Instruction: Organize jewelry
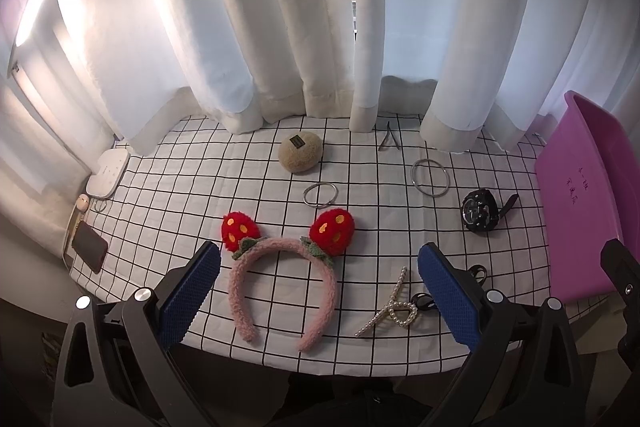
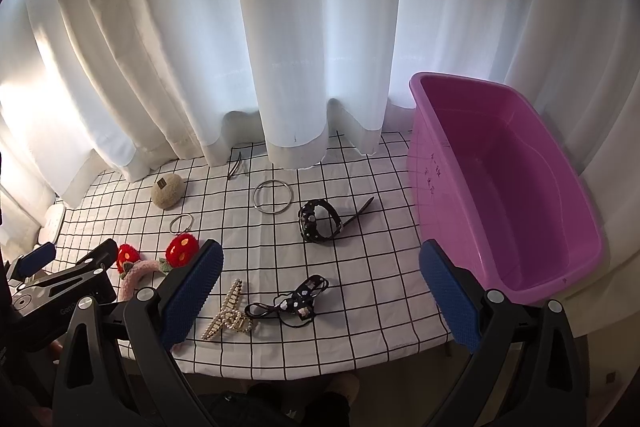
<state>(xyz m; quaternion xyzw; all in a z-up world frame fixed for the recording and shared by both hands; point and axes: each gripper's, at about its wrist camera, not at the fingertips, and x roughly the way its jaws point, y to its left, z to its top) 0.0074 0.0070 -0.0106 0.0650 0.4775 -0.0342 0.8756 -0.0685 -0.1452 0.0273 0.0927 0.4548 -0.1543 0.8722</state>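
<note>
My left gripper is open and empty, hovering over a pink strawberry headband. My right gripper is open and empty above a black hair tie with a bow. A pearl hair claw lies near the front edge. A black watch, a large silver bangle, a small silver bangle, a thin dark clip and a beige fuzzy puff lie farther back. The purple bin stands at the right, empty.
A checked cloth covers the table. White curtains hang along the back edge. A white device and a dark phone lie at the far left. The left gripper also shows in the right wrist view, at the left.
</note>
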